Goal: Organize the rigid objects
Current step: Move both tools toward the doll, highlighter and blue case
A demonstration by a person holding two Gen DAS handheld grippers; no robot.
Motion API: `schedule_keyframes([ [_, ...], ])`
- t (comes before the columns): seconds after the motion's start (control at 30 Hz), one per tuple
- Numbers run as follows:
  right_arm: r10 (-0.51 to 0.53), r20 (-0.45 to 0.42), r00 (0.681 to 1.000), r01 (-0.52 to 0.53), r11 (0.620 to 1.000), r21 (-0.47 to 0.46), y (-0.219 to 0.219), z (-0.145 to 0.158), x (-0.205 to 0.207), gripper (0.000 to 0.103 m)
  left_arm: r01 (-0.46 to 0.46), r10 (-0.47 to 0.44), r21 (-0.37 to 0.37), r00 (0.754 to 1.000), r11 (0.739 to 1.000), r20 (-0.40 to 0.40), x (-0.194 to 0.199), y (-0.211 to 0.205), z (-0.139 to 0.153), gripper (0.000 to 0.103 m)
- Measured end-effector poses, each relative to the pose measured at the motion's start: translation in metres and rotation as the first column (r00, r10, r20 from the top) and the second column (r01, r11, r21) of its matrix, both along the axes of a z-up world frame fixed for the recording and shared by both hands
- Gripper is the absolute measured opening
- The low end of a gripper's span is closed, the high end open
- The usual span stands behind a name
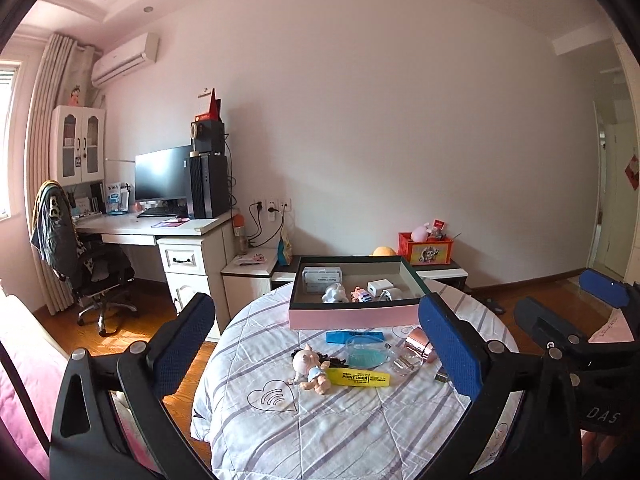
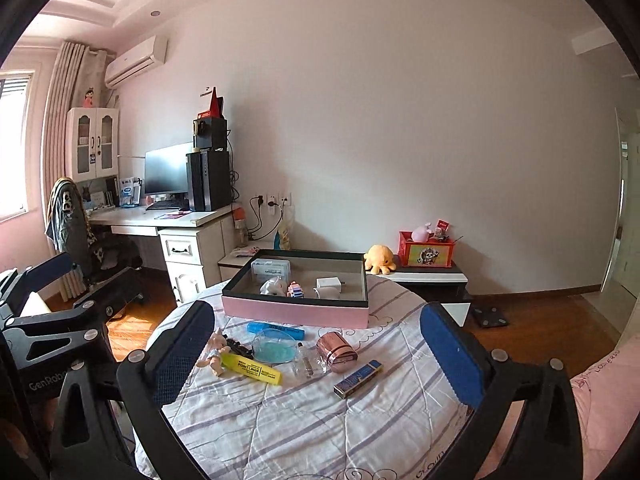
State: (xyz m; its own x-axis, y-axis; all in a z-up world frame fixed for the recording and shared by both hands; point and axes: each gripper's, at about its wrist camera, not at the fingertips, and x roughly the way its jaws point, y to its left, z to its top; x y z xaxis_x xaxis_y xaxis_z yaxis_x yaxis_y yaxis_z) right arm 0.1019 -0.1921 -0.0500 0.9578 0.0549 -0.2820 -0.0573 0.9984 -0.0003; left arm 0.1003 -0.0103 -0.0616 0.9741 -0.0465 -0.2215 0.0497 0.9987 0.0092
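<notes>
Grippers, left [image 1: 316,344] and right [image 2: 318,350], hover wide open and empty over the striped quilted table [image 2: 320,420]. Loose yellow highlighter [image 2: 252,369] lies mid-table, before the pink shallow box [image 2: 294,314] at the far edge; next likely grasping it.

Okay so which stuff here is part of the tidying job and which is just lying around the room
Job: pink box, yellow highlighter, doll, blue case, rose-gold jar, dark blue tube.

Just around: octopus plush, red crate, monitor, office chair.
</notes>
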Motion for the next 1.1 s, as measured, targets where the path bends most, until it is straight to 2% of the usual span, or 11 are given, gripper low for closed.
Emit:
schedule_keyframes([
  [0.33, -0.004, 0.051, 0.999, 0.005, 1.000, -0.005, 0.002, 0.012, -0.037, 0.103, 0.006, -0.006, 0.006, 0.999, 1.000, 0.036, -0.028, -0.002, 0.009, 0.103],
  [0.67, -0.005, 0.039, 0.999, 0.006, 1.000, -0.011, 0.005, 0.006, -0.034, 0.103, 0.003, -0.003, 0.021, 1.000, 1.000, 0.013, -0.023, -0.003, 0.002, 0.103],
  [0.9, -0.002, -0.025, 1.000, 0.002, 1.000, -0.007, 0.003, -0.018, -0.007, 0.103, 0.021, -0.019, 0.028, 0.997, 0.999, -0.079, 0.010, -0.004, -0.025, 0.103],
  [1.1, -0.005, -0.129, 0.992, 0.006, 1.000, 0.010, -0.005, -0.057, 0.030, 0.103, 0.060, -0.058, -0.001, 0.969, 0.998, -0.240, 0.053, -0.004, -0.066, 0.103],
])
